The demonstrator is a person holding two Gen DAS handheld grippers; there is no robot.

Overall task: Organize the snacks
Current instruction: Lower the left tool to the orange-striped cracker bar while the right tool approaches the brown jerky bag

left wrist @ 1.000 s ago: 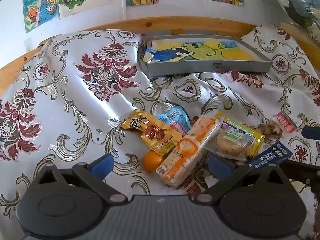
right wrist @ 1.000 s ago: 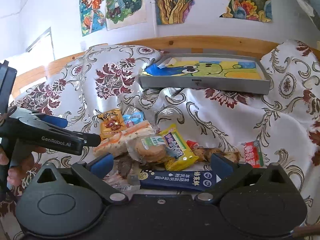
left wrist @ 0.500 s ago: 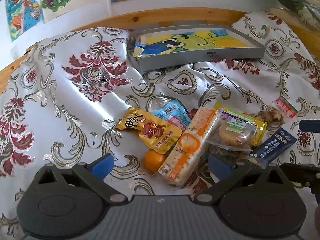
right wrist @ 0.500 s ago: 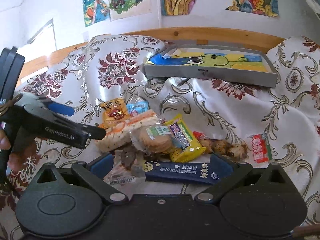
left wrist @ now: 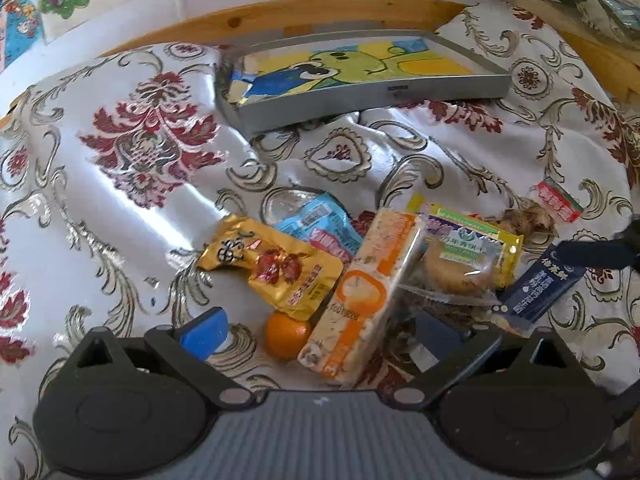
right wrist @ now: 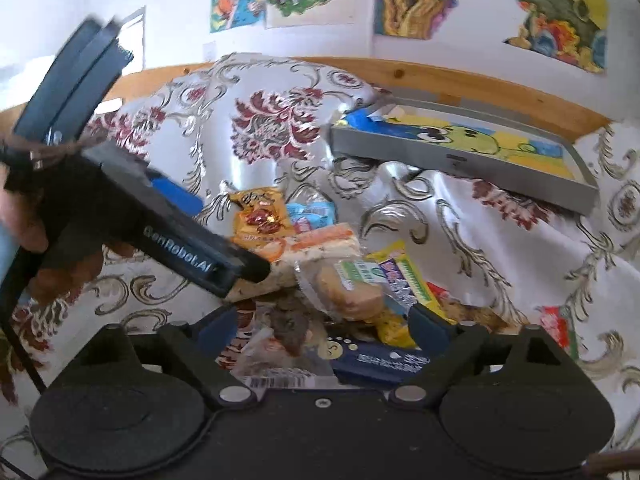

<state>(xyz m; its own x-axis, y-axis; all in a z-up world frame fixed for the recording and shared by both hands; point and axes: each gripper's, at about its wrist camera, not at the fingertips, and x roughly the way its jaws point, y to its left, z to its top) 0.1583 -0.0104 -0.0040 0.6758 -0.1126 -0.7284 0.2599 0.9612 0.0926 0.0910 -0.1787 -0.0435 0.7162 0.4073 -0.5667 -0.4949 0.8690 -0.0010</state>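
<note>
A pile of snacks lies on the floral cloth. In the left wrist view my left gripper (left wrist: 320,336) is open, low over a small orange (left wrist: 286,334) and a long orange-and-white packet (left wrist: 360,300). A gold packet (left wrist: 276,268), a light blue packet (left wrist: 320,228) and a yellow-green cookie packet (left wrist: 464,256) lie just beyond. My right gripper (right wrist: 324,328) is open around a clear packet with a dark snack (right wrist: 288,328) and a dark blue stick packet (right wrist: 376,356). The grey tray (right wrist: 460,148) with a cartoon picture sits behind the pile.
A small red packet (left wrist: 558,202) lies apart on the right. A hand (right wrist: 40,232) holds the left gripper's body (right wrist: 192,252) above the long packet. A wooden edge (left wrist: 320,8) and a wall with posters bound the back. Bare cloth (left wrist: 100,200) lies left of the pile.
Both grippers have come lower and closer to the pile. In the right wrist view the left gripper has slid right, over the long packet. The snacks have not moved.
</note>
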